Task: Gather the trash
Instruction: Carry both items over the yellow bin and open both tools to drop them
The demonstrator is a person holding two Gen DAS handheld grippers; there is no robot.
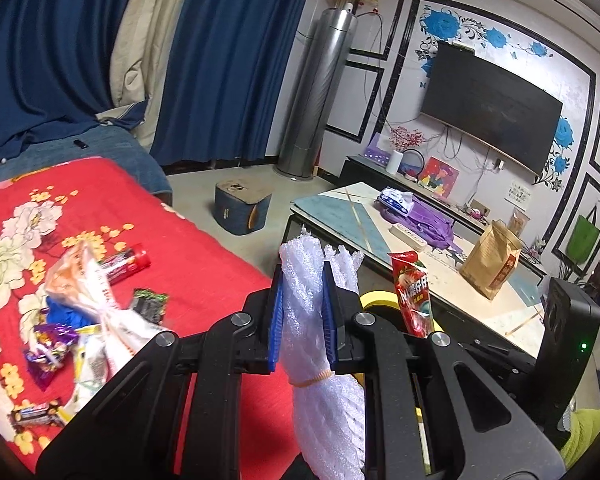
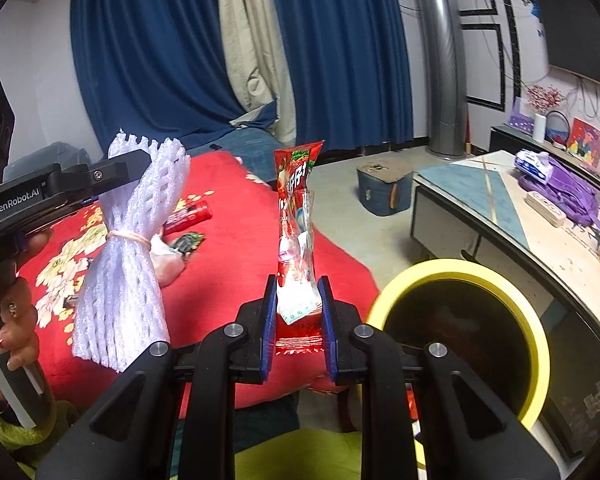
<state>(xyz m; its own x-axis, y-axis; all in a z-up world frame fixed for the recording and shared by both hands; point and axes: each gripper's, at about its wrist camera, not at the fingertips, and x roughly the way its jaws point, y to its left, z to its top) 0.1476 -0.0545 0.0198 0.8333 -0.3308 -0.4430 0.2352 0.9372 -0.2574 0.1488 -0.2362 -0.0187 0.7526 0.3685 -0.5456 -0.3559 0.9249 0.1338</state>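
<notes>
2 grippers [image 1: 300, 316] [image 2: 298, 328], 1 item each

The foam netting [image 2: 128, 240] hangs above the bed [image 2: 236, 248], left of the wrapper [image 2: 298, 232]. The bin [image 2: 460, 272] stands right of both, between bed and counter [image 2: 500, 216].

The left claw [image 1: 300, 312] is black with blue pads, closed on a white foam net [image 1: 304, 300] tied with a pale orange band. The right claw [image 2: 298, 320] has the same black and blue, pinching a red wrapper [image 2: 296, 216] with a clear middle. Right of it, the bin [image 2: 460, 268] has a yellow rim and dark inside. Beyond both claws, the bedspread [image 1: 204, 248] is red with white and yellow flowers; the curtains [image 2: 148, 60] are deep blue and cream.
</notes>
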